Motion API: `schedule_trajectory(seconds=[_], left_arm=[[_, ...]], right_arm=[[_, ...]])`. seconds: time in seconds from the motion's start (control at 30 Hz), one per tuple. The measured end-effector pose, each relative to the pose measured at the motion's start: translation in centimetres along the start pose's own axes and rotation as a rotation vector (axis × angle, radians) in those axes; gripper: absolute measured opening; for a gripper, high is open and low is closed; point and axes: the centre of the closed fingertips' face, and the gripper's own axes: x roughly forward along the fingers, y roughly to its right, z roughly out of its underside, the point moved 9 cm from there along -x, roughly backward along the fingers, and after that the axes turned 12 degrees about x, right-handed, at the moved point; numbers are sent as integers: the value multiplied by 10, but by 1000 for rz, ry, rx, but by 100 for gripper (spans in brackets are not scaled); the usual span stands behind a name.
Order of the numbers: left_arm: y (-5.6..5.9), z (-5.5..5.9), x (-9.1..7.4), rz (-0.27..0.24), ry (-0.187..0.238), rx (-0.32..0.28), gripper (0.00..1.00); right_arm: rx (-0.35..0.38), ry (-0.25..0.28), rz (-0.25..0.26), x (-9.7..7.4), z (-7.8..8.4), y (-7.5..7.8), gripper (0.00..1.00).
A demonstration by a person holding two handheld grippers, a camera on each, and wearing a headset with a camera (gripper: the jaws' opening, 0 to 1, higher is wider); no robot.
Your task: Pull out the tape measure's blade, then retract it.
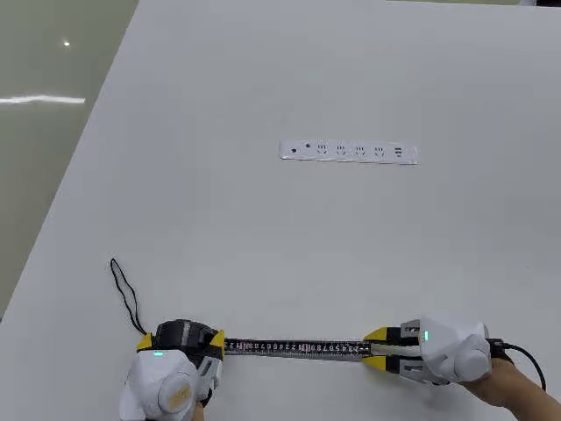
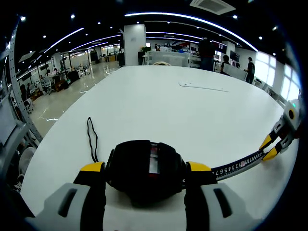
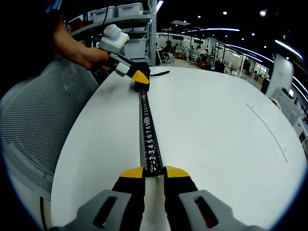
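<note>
While both grippers lie low at the near edge of the white desk (image 1: 263, 228), the left gripper (image 1: 180, 338) sits level with its fingers (image 2: 91, 168) reaching away from the person and clenched on the two sides of the black tape measure case (image 2: 144, 163); the right gripper (image 1: 375, 348), held in a hand (image 1: 517, 390) at the near right, lies on its side with its yellow-tipped fingers (image 3: 132, 173) turned toward the left gripper and pinched on the free end of the blade (image 1: 294, 348); the case rests on the desk between the left fingers, and the blade lies flat on the desk in the span between the two pairs of fingers.

Just beyond the left fingers, to their left, a thin black cord (image 1: 125, 289) trails from the case in a narrow loop across the desk; nothing stands between the two grippers except the blade itself; well beyond both pairs of fingers a white power strip (image 1: 348, 151) lies flat, apart from everything else; farther left, past the desk edge, is a glossy green floor (image 1: 44, 132).

Seen from the right gripper view, the blade runs straight from the right fingers to the case, its printed numbers facing up and rising with distance from those fingers; its long axis runs side to side along the near desk edge, roughly parallel to the power strip.
</note>
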Motion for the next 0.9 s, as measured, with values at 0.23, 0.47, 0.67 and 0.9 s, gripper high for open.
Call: schedule_trajectory(seconds=[0.23,0.47,0.67,0.9], left_arm=[[2,3,-2,-3,-5,63,63],[1,2,0,-4,-11,39,63],[1,2,1,1,-24,23,65],[-2,4,1,42,-104,-107,66]], right_arm=[[-4,3,-10,2,-5,-2,13],[-5,10,-6,1,-4,-1,13],[-1,8,-8,1,-5,-2,13],[-6,-1,-6,3,-6,-3,13]])
